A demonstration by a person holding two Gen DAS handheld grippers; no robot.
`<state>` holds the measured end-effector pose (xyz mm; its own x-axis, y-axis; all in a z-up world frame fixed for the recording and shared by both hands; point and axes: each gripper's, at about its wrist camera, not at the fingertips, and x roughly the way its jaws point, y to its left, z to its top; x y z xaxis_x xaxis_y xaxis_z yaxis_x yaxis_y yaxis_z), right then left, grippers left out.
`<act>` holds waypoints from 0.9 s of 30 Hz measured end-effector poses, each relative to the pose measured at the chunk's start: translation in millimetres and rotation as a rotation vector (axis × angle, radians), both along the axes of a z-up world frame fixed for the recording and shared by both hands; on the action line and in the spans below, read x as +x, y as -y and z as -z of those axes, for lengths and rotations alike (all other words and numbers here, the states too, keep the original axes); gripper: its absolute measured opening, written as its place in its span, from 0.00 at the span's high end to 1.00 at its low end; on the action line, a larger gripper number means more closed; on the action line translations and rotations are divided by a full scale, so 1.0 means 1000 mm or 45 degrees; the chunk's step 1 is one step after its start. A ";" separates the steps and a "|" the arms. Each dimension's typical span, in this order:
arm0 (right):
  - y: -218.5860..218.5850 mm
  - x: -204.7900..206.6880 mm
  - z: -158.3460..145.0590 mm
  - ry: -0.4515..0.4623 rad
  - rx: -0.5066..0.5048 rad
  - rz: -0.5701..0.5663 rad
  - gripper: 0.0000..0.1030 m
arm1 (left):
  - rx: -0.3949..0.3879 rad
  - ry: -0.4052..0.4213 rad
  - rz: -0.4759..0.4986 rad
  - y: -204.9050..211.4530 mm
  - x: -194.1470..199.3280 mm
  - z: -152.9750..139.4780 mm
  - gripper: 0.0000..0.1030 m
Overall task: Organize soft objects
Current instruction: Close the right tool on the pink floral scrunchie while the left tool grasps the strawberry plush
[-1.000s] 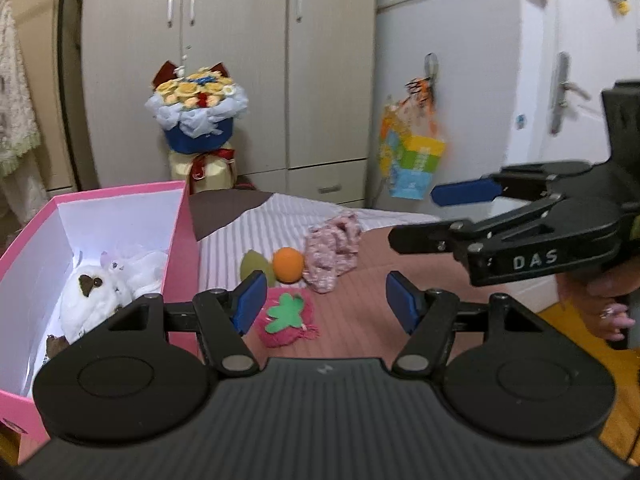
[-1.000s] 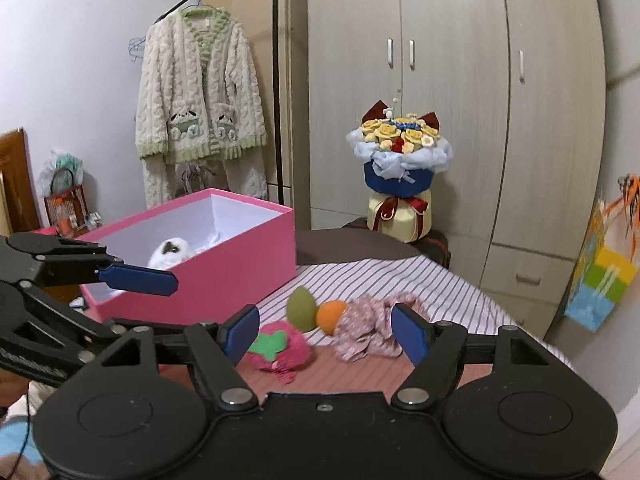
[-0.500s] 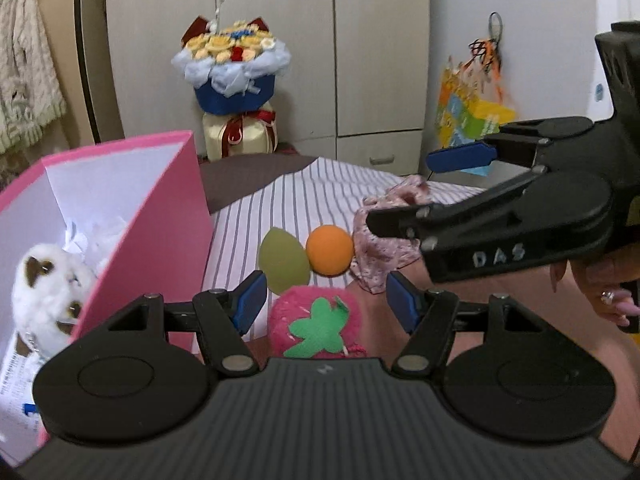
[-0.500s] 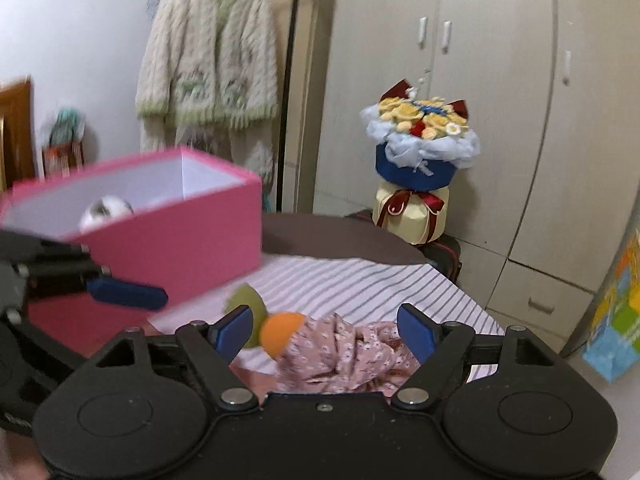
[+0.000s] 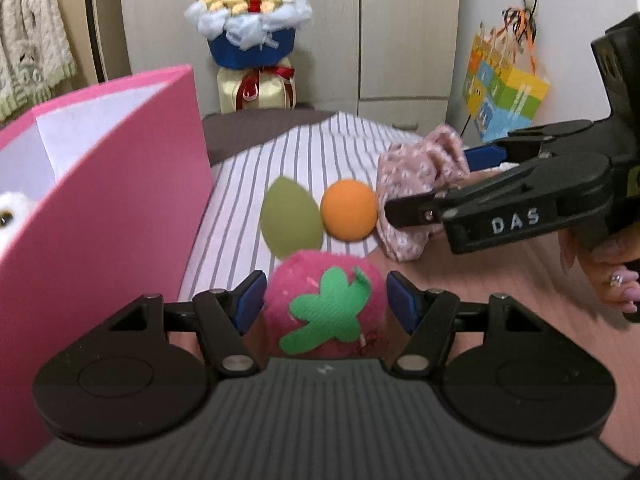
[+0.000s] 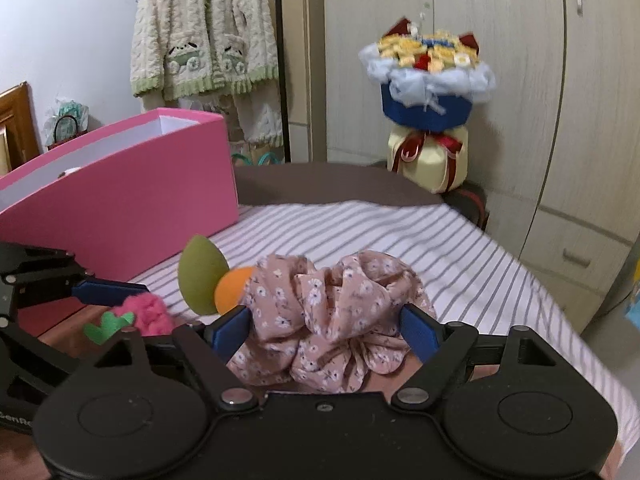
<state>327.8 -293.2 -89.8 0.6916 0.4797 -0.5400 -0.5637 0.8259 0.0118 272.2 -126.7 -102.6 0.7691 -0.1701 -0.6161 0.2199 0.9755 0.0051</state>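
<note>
A pink plush strawberry [image 5: 326,312] with a green felt leaf lies on the bed between the fingers of my left gripper [image 5: 326,304]. That gripper is open, its blue pads close beside the plush without squeezing it. A floral fabric scrunchie [image 6: 336,320] sits between the fingers of my right gripper [image 6: 324,330], whose jaws are opening and do not press on it. A green egg-shaped sponge [image 5: 290,222] and an orange ball [image 5: 349,210] rest side by side behind the strawberry. The open pink box [image 5: 120,208] stands to the left, with a white plush toy [image 5: 12,208] inside.
The objects lie on a bed with a striped sheet [image 5: 320,152]. A flower bouquet [image 5: 250,20] stands beyond it, before the wardrobe doors. A colourful gift bag [image 5: 504,88] hangs at the right, a knitted cardigan [image 6: 204,28] at the left. A hand [image 5: 608,264] holds the right gripper.
Both grippers have come forward and down to the bed. The strawberry now lies between the left fingers and the scrunchie between the right fingers. The right jaws have widened.
</note>
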 end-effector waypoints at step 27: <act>-0.013 -0.053 0.017 0.135 -0.162 0.053 0.69 | -0.058 0.077 0.015 0.000 -0.029 -0.008 0.53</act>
<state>274.7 -280.0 -106.6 0.7656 0.3817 -0.5178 -0.5214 0.8397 -0.1520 243.6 -126.4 -94.2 0.8024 -0.2063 -0.5600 0.2322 0.9723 -0.0255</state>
